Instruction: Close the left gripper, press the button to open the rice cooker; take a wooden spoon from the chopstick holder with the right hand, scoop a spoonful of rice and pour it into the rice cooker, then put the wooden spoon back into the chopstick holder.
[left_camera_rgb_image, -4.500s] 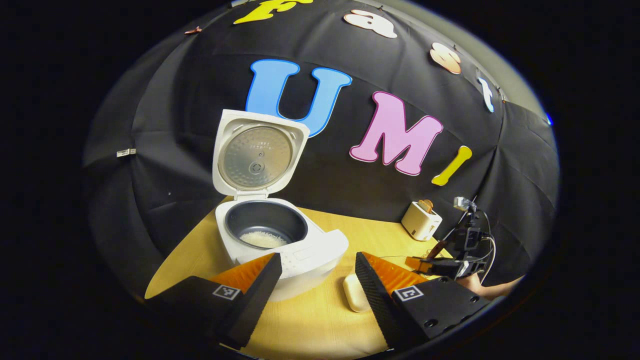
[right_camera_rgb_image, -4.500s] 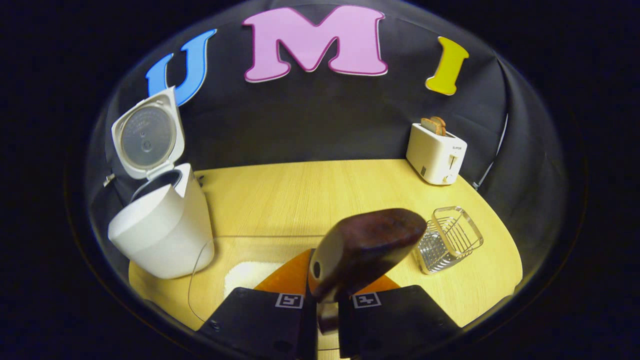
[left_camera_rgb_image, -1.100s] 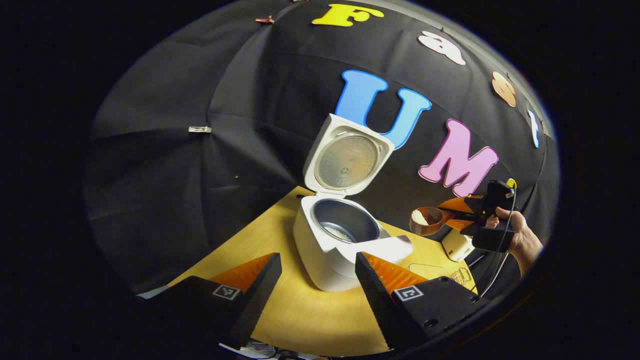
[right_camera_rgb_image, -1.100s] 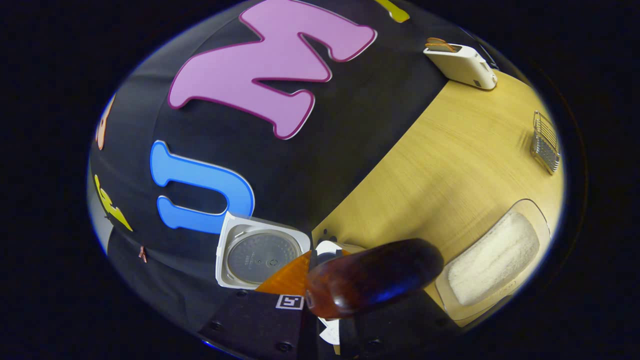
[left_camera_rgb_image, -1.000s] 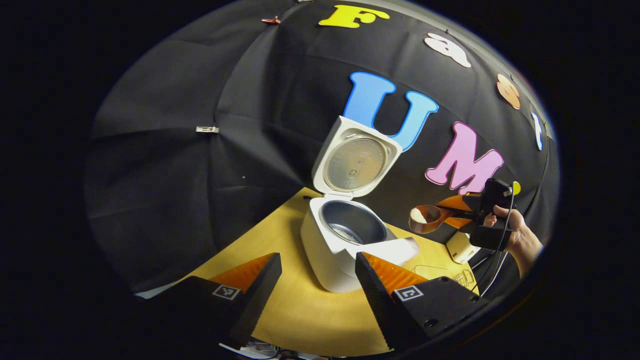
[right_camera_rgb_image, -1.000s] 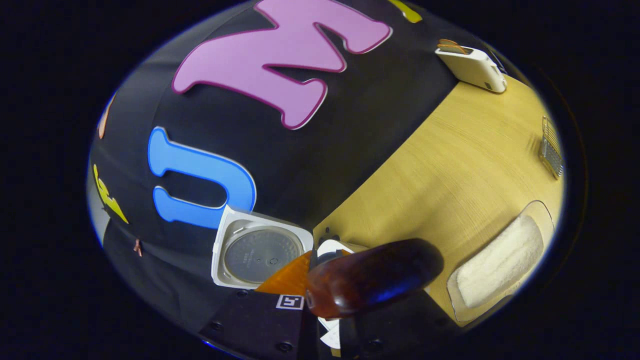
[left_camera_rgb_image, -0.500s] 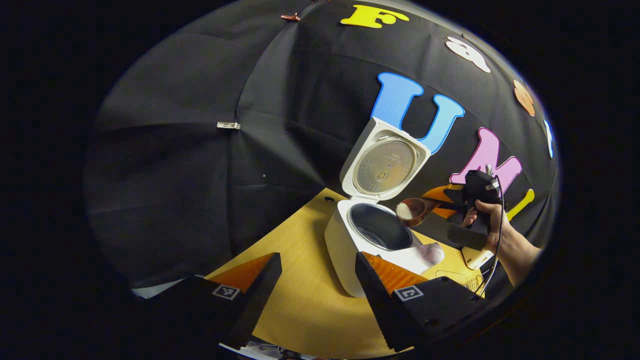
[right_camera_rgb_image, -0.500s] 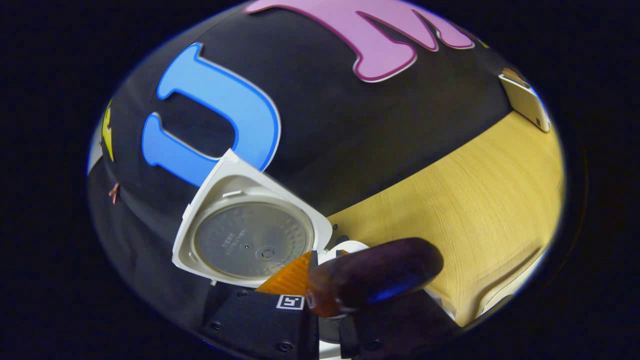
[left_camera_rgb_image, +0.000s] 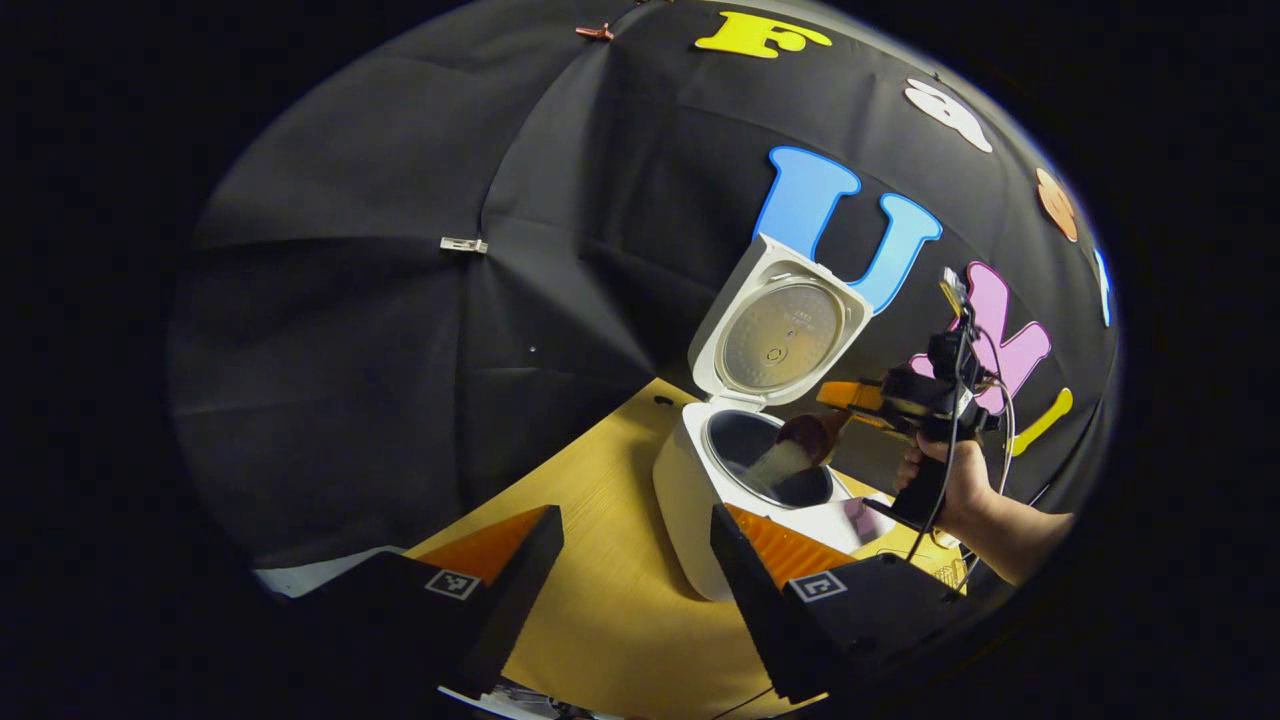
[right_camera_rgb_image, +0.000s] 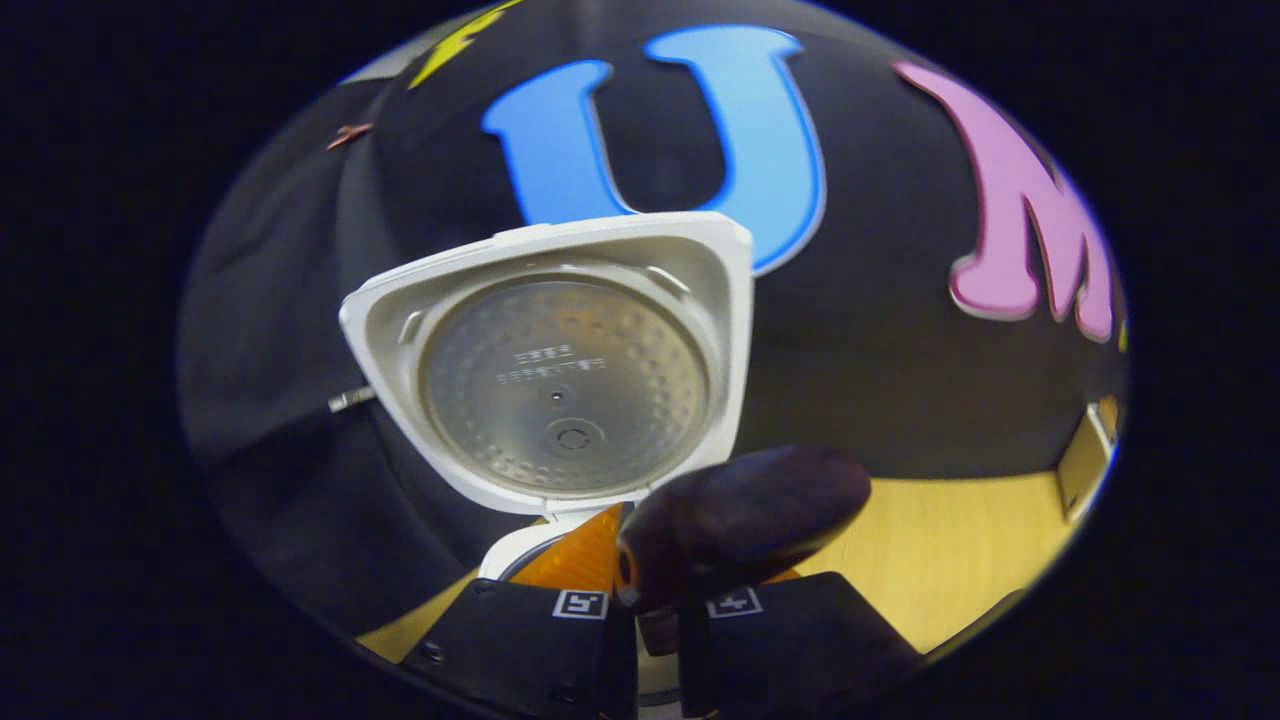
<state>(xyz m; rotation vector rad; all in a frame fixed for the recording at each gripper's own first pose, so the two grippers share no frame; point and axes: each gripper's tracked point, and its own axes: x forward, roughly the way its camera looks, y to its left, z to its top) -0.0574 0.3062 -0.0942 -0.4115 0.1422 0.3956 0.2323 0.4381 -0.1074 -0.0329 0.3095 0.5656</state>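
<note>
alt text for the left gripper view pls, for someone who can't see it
A hand holds the right gripper, which tips a wooden spoon so rice pours into the open rice cooker on a wooden table, its lid raised. The left gripper stands open in the foreground, holding nothing.

Backdrop and bench: things around the work area

Black cloth wall (left_camera_rgb_image: 350, 300) hangs creased behind a pale wooden table (left_camera_rgb_image: 600, 580). A small metal clip (left_camera_rgb_image: 463, 244) sits on a cloth seam, with a reddish clip (left_camera_rgb_image: 594, 32) higher up. In the right gripper view, a cream toaster (right_camera_rgb_image: 1085, 460) stands at the table's far right, partly cut off.
</note>
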